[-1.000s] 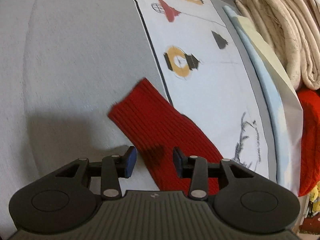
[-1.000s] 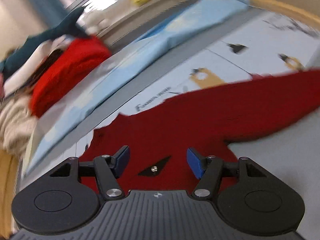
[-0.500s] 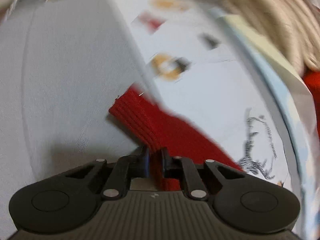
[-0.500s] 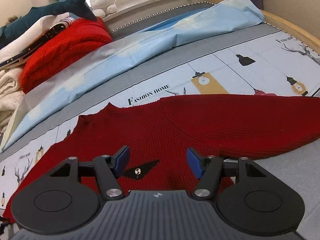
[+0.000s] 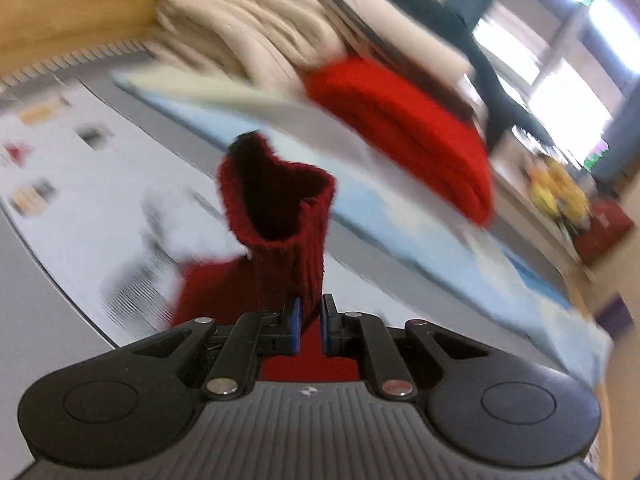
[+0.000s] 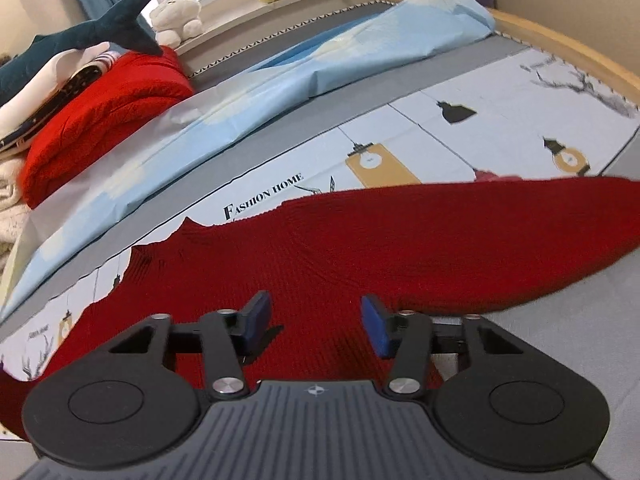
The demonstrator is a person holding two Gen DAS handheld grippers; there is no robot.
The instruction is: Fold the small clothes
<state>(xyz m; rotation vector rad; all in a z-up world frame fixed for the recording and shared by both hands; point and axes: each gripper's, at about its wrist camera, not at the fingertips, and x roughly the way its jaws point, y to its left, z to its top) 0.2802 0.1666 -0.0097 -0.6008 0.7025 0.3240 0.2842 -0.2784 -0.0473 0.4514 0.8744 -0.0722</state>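
Left gripper (image 5: pixel 310 322) clamps sweater sleeve (image 5: pixel 280 216) above printed bedsheet (image 6: pixel 400 132); right gripper (image 6: pixel 316 322) closing, ungrasping.

left tongs (image 5: pixel 309 322): clamped shut on sweater sleeve (image 5: pixel 280 224), lifted it off bed | right tongs (image 6: pixel 316 326): closing over sweater body

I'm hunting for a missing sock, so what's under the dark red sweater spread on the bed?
Under the dark red sweater lies the printed bed sheet, its lamp pictures and lettering showing along the sweater's far edge. Whatever sits beneath the knit itself is covered and cannot be seen.
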